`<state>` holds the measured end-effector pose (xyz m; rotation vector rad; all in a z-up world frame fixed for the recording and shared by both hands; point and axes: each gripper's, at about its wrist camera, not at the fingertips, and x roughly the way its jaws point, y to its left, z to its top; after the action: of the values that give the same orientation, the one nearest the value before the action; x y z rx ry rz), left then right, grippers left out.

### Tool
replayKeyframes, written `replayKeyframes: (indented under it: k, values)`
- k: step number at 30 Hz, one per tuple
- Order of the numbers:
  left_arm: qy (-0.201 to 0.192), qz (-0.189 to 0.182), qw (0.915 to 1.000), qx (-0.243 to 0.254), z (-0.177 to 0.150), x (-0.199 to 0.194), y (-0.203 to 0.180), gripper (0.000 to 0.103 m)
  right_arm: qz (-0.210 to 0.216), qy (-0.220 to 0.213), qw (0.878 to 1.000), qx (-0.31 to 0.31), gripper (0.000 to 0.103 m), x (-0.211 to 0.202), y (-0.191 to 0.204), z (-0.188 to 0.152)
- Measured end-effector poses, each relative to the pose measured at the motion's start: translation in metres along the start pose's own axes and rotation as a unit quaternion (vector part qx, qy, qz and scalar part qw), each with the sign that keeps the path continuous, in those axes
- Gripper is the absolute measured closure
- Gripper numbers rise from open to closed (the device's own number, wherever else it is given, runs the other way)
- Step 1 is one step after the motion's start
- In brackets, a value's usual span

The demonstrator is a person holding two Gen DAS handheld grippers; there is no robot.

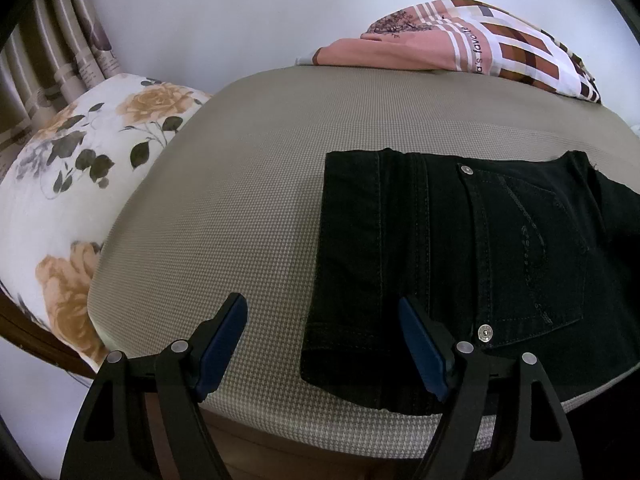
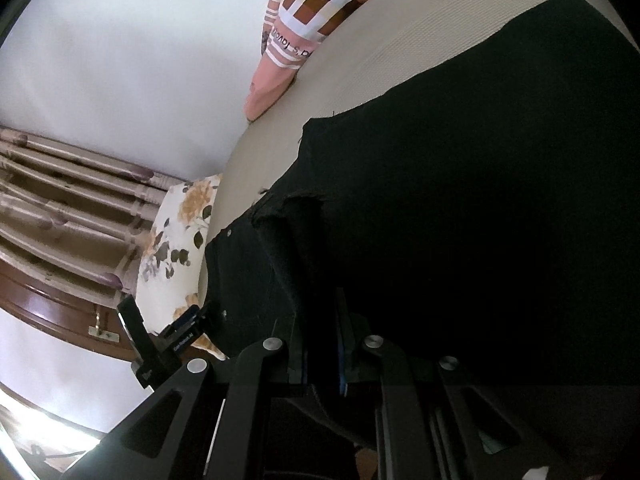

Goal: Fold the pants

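Black jeans (image 1: 460,264) lie folded on the beige mattress (image 1: 240,200), back pocket up, at the right of the left wrist view. My left gripper (image 1: 322,312) is open and empty, hovering at the mattress's near edge, its right finger over the jeans' lower left corner. In the right wrist view my right gripper (image 2: 322,312) is shut on a lifted fold of the black jeans (image 2: 480,200), near a frayed hem. The left gripper (image 2: 176,340) also shows there, low at the left.
A floral pillow (image 1: 80,184) lies left of the mattress. A pink and plaid folded blanket (image 1: 460,40) sits at the far edge by the white wall. Striped curtains (image 2: 72,208) and a brown wooden frame (image 2: 60,312) are beyond the pillow.
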<state>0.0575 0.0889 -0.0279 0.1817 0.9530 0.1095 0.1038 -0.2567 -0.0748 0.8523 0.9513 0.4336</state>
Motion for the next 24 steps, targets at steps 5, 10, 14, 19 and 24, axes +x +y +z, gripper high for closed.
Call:
replayKeyframes:
  k: [5, 10, 14, 19, 24]
  values:
    - [0.000, 0.000, 1.0000, 0.000, 0.0000, 0.0002, -0.0002, 0.025, 0.000, 0.005, 1.000, -0.005, 0.089, 0.0019, 0.0009, -0.0014]
    - [0.000, 0.000, 1.0000, 0.000, 0.0000, 0.0001, -0.0005, 0.025, 0.006, 0.012, 1.000, -0.001, 0.084, 0.0032, -0.0002, -0.0010]
    - [0.001, -0.001, 1.0000, 0.000, 0.0000, 0.0003, 0.0002, 0.025, 0.012, 0.024, 1.000, -0.009, 0.076, 0.0058, 0.0042, -0.0034]
    - [0.002, -0.001, 1.0000, 0.001, 0.0001, 0.0006, 0.0004, 0.025, 0.041, 0.038, 0.998, -0.010, 0.059, 0.0074, 0.0088, -0.0055]
    - [0.003, -0.003, 1.0000, -0.001, 0.0001, 0.0009, 0.0005, 0.024, 0.100, 0.057, 0.993, 0.024, 0.057, 0.0105, 0.0004, -0.0075]
